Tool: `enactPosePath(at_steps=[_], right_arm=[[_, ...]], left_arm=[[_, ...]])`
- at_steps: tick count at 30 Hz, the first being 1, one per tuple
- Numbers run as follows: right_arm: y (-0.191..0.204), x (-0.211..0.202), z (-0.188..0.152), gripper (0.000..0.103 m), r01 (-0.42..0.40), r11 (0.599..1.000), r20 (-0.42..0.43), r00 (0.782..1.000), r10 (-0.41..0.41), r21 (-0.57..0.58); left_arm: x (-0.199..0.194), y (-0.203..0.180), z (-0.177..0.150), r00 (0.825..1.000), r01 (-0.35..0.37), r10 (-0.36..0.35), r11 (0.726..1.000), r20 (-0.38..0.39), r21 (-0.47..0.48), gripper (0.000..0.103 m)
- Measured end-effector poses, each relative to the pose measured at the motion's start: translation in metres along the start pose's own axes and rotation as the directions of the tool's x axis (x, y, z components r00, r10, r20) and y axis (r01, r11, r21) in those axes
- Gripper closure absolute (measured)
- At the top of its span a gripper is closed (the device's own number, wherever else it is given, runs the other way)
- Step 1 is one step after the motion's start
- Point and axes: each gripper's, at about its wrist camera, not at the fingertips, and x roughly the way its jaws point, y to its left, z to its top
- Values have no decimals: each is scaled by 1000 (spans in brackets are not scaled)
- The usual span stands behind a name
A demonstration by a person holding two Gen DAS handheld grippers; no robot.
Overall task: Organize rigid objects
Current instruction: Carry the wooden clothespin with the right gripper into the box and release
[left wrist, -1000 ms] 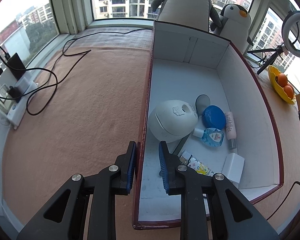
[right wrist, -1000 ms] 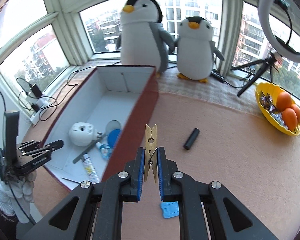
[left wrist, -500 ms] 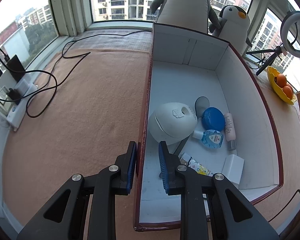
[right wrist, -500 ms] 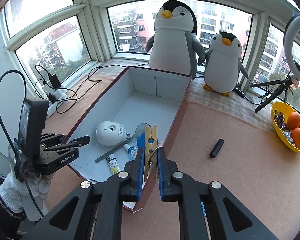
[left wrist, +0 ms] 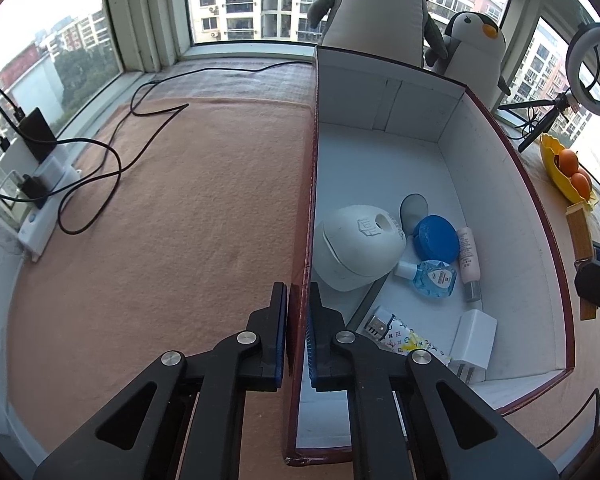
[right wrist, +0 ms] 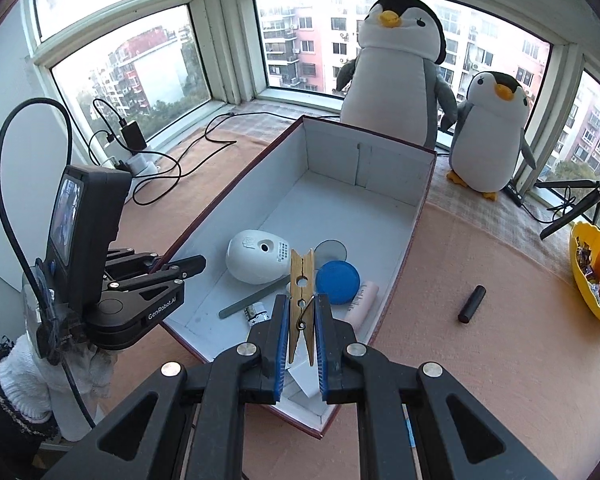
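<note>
While left view hides it, right gripper [right wrist: 302, 326] clamps clothespin [right wrist: 301, 300] above box [right wrist: 400, 280].

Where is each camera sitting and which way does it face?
Left wrist: on the left gripper, looking down along fingers clamped on the box side wall, toward the windows; only its own fingers show.
Right wrist: on the right gripper, above the box's near end, holding a wooden clothespin; the left gripper and a gloved hand show.
Shared: box, white round device, blue lid, penguin plushes.
</note>
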Motion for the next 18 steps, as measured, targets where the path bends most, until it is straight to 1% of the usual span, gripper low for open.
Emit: enactPosePath(at_steps=[8,18], right_arm=[[11,14,-1,92,-4,1000,-27,1000,4,-16],[13,25,-1,92,-4,1000,-46,999,3,-23]], left_arm=[[0,0,0,1000,-2,2,1000,-1,2,96],[1,1,-2,1000,-4,4,1000,-2,-2,97]])
